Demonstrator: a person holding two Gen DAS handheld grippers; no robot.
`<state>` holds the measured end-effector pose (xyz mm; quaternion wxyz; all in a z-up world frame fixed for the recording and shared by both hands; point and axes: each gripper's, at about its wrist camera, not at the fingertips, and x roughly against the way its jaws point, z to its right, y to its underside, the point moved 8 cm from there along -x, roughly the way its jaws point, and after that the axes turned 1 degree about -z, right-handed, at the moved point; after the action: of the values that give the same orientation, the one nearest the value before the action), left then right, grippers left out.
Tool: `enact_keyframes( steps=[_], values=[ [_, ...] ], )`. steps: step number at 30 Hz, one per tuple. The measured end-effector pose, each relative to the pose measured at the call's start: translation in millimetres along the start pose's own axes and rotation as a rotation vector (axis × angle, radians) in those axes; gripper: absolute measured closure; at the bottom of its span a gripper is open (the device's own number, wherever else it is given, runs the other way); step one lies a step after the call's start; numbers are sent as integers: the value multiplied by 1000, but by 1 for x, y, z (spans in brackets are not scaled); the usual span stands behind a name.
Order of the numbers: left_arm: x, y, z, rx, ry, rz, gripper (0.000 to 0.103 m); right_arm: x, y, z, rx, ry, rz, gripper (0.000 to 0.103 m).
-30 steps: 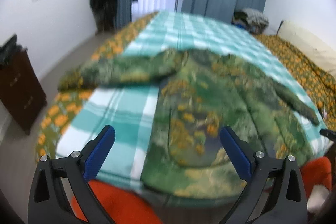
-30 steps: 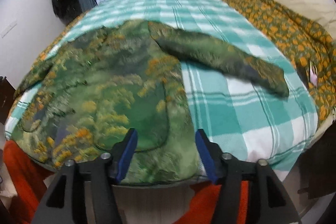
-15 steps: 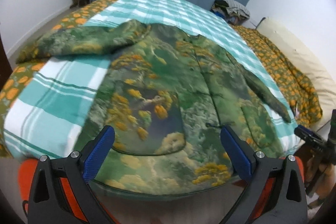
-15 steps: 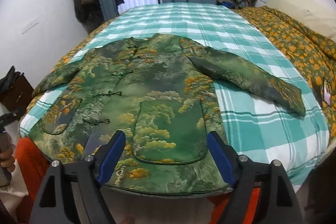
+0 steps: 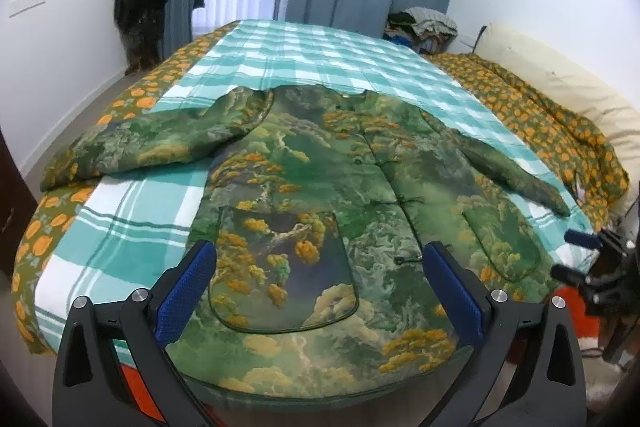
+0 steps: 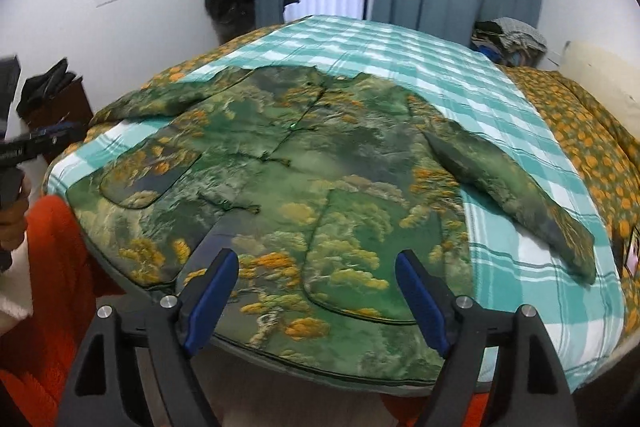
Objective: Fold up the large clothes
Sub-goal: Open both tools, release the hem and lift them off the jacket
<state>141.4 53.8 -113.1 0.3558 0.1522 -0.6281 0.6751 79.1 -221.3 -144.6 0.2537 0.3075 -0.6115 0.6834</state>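
A large green padded jacket point(image 5: 344, 187) with a gold tree print lies flat, front up, on the bed, both sleeves spread out; it also shows in the right wrist view point(image 6: 304, 179). Its hem hangs at the bed's near edge. My left gripper point(image 5: 320, 283) is open and empty, held above the hem by the left pocket. My right gripper point(image 6: 316, 291) is open and empty above the hem by the right pocket. The right gripper also shows at the right edge of the left wrist view point(image 5: 584, 255).
The bed carries a teal checked blanket point(image 5: 320, 47) over an orange-flowered cover point(image 5: 552, 123). An orange cloth point(image 6: 52, 267) hangs below the near edge. A dark cabinet point(image 6: 52, 103) stands left. Clothes pile point(image 5: 424, 23) and curtains are at the far end.
Both grippers have pulled back and risen, so the whole jacket is in view. The right gripper's jaws have opened wider than a second ago. The jacket has not moved.
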Motion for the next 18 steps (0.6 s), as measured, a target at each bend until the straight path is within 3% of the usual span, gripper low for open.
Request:
enact_keyframes(
  steps=[4, 9, 18],
  values=[
    [-7, 5, 4, -35, -53, -11, 1, -1, 4, -10, 15, -19, -14, 21],
    [-10, 8, 9, -59, -60, -15, 1, 2, 5, -9, 10, -19, -9, 21],
    [-5, -11, 6, -6, -87, 66, 1, -4, 7, -8, 11, -28, -24, 21]
  ],
)
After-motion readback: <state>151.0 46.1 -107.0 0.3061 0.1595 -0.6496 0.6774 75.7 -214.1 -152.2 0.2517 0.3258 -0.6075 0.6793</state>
